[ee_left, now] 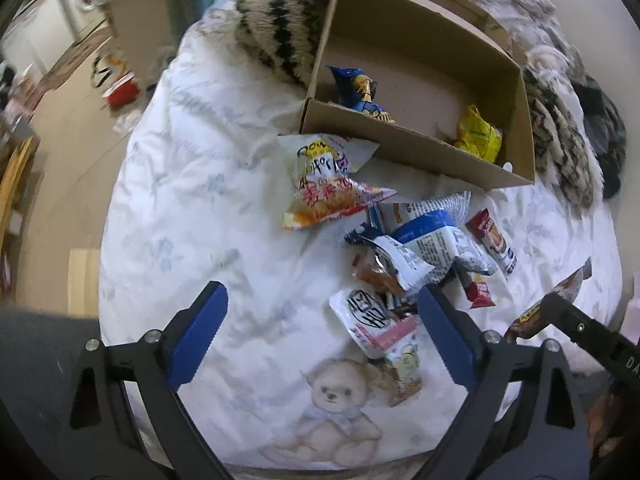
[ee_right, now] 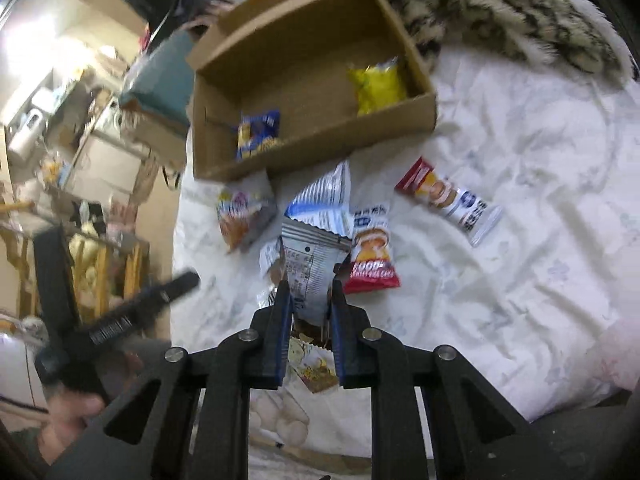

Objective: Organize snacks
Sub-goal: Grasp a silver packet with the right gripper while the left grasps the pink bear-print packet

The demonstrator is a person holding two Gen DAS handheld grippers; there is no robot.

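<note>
A cardboard box (ee_left: 404, 148) (ee_right: 320, 152) lies on the white bedsheet and holds a blue snack bag (ee_left: 360, 92) (ee_right: 258, 134) and a yellow one (ee_left: 480, 136) (ee_right: 376, 86). Several loose snack packets lie in front of it, among them a white and orange bag (ee_left: 328, 184) (ee_right: 244, 216) and a red and white bar (ee_left: 492, 240) (ee_right: 448, 200). My left gripper (ee_left: 320, 300) is open above the sheet, beside the pile. My right gripper (ee_right: 308, 284) is shut on a grey snack packet (ee_right: 308, 256); it also shows at the right edge of the left wrist view (ee_left: 560, 300).
A striped furry blanket (ee_left: 280, 20) (ee_right: 500, 12) lies behind and beside the box. The bed's left edge drops to a cluttered floor (ee_left: 60, 120) with furniture (ee_right: 80, 140). A teddy-bear print (ee_left: 336, 396) is on the sheet near me.
</note>
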